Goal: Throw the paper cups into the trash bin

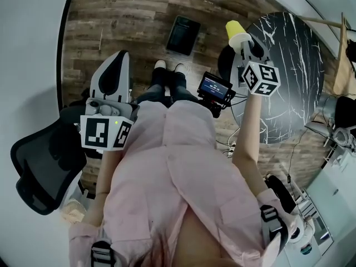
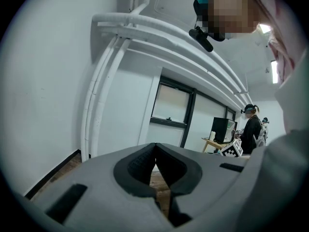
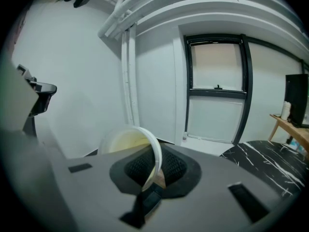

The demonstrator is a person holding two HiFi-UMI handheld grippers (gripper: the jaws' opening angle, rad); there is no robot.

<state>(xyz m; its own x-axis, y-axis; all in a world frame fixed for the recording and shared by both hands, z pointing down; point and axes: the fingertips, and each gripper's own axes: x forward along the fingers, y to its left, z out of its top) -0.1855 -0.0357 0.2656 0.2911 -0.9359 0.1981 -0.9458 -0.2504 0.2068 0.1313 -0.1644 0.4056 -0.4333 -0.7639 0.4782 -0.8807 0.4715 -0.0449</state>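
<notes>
Pinching a yellow paper cup (image 1: 236,30) at arm's length

Right arm stretches forward. The right gripper (image 1: 241,42) is nearly closed on the cup's wall, and the cup juts past its jaws. The left gripper (image 2: 155,151) hangs low beside the hip, jaws pressed together, empty.

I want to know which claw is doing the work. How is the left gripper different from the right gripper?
The right gripper pinches the wall of a yellow paper cup; the left gripper grips nothing. The right gripper is held out by the black marble table; the left gripper sits beside the black chair. Both have jaws together.
</notes>
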